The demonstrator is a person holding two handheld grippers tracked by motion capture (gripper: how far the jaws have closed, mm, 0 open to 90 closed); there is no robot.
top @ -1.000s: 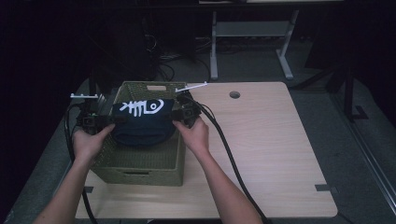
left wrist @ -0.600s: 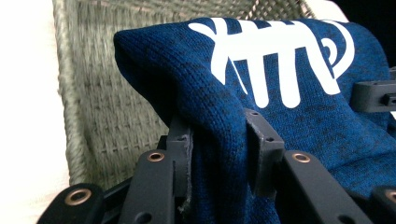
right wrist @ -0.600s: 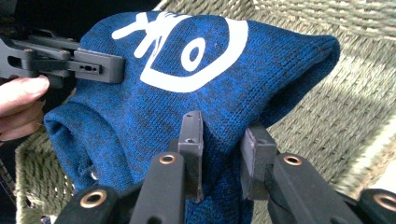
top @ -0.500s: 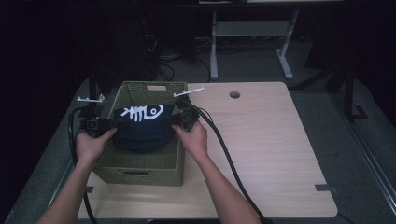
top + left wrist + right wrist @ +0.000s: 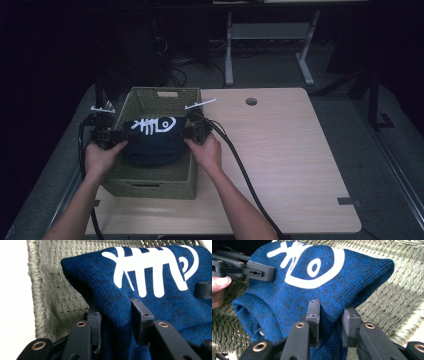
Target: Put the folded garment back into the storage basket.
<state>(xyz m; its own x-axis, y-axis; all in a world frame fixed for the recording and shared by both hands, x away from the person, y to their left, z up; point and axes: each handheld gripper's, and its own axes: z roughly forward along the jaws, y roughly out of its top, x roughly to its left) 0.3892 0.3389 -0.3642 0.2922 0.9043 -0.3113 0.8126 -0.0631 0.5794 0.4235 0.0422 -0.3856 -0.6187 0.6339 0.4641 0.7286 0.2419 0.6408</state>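
The left gripper (image 5: pixel 116 322) and the right gripper (image 5: pixel 331 320) each pinch an opposite edge of a folded blue knit sweater (image 5: pixel 152 140) with a white fish-skeleton print, held inside the green woven basket (image 5: pixel 150 182) on the wooden table (image 5: pixel 295 165).

Folded dark-blue knit garment (image 5: pixel 152 140) with white fishbone print, held over the woven olive basket (image 5: pixel 150 182), sagging between pinched ends

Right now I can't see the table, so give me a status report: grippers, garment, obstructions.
Left gripper shut on blue knit sweater. Right gripper shut on its other end. Sweater held inside woven basket. Nothing in the way.
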